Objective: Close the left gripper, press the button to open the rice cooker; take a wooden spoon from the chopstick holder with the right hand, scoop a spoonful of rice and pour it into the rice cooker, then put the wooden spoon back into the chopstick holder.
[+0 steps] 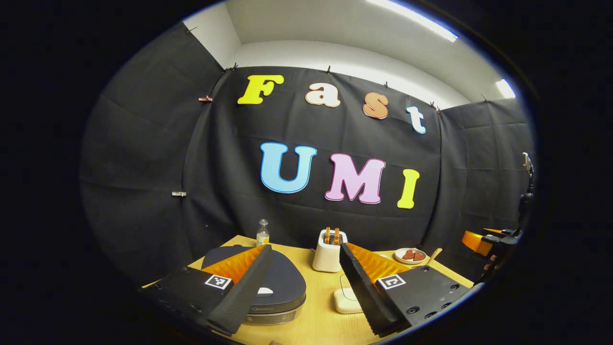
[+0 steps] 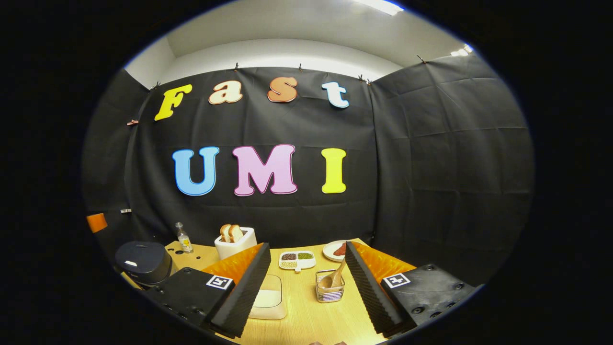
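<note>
The dark rice cooker (image 1: pixel 287 287) sits with its lid down at the table's near left, its pale button (image 1: pixel 265 291) showing on top. My left gripper (image 1: pixel 305 248) hovers open over it, the left finger crossing the lid. In the right gripper view, the wooden spoon (image 2: pixel 336 277) stands in the clear chopstick holder (image 2: pixel 329 291) straight ahead, just left of the right finger. My right gripper (image 2: pixel 307 246) is open and holds nothing. A white box of rice (image 2: pixel 268 298) lies flat by its left finger, and the cooker (image 2: pixel 143 261) stands far left.
A white toaster (image 1: pixel 329 251) with bread slices stands mid-table at the back. Beside it are a small bottle (image 1: pixel 262 233), a divided dish of beans (image 2: pixel 297 259) and a plate (image 1: pixel 411 255) with red pieces. The right gripper's orange body (image 1: pixel 476 241) hangs off the table's right edge.
</note>
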Motion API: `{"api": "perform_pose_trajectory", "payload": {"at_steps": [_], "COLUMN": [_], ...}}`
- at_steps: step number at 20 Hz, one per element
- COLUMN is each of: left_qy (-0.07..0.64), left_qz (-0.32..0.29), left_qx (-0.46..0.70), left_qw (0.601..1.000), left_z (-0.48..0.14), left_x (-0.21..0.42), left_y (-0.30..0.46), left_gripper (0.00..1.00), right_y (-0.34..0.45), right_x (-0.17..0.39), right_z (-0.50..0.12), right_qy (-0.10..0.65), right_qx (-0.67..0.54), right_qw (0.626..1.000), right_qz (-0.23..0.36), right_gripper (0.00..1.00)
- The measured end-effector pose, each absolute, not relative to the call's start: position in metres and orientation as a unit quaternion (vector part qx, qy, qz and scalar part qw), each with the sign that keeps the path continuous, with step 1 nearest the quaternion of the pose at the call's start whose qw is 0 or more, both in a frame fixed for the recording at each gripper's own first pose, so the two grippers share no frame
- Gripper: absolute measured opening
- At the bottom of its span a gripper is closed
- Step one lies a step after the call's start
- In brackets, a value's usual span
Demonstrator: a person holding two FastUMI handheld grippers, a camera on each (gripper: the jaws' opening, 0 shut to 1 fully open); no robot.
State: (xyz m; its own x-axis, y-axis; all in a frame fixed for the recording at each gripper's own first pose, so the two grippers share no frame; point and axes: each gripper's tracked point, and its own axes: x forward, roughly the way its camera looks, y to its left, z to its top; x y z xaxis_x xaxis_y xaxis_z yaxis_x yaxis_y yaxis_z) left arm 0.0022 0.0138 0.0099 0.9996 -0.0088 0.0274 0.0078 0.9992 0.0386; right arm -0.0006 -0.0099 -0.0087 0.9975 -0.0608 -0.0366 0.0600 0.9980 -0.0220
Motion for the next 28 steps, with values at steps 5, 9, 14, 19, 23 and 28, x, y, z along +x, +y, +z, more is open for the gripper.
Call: {"api": "perform_pose_trajectory", "payload": {"at_steps": [5,9,14,19,23,28], "left_qy": [-0.011,-0.013,0.028,0.084,0.108,0.167], "left_qz": [0.008,0.013,-0.003,0.021,0.043,0.030], "left_qx": [0.017,0.020,-0.009,-0.042,-0.042,-0.060], "left_qw": [1.000,1.000,1.000,0.995,0.992,0.984], "left_z": [0.009,0.013,0.011,-0.011,-0.019,-0.047], "left_x": [0.001,0.002,0.013,0.033,0.047,0.066], "left_y": [0.025,0.037,0.052,0.089,0.109,0.110], "left_gripper": [0.94,0.85,0.65,0.32,0.07,0.06], "right_y": [-0.009,-0.010,-0.014,-0.021,-0.030,-0.045], "right_x": [-0.006,-0.011,-0.019,-0.029,-0.038,-0.047], "right_z": [-0.011,-0.018,-0.018,-0.017,-0.023,-0.022], "right_qy": [0.024,0.037,0.040,0.042,0.059,0.062], "right_qx": [-0.011,-0.015,-0.011,-0.012,-0.015,-0.024], "right_qw": [0.999,0.999,0.998,0.998,0.996,0.994], "right_qz": [-0.029,-0.030,-0.037,-0.049,-0.061,-0.084], "right_gripper": [0.98,0.98,0.98,0.98,0.98,0.98]}}
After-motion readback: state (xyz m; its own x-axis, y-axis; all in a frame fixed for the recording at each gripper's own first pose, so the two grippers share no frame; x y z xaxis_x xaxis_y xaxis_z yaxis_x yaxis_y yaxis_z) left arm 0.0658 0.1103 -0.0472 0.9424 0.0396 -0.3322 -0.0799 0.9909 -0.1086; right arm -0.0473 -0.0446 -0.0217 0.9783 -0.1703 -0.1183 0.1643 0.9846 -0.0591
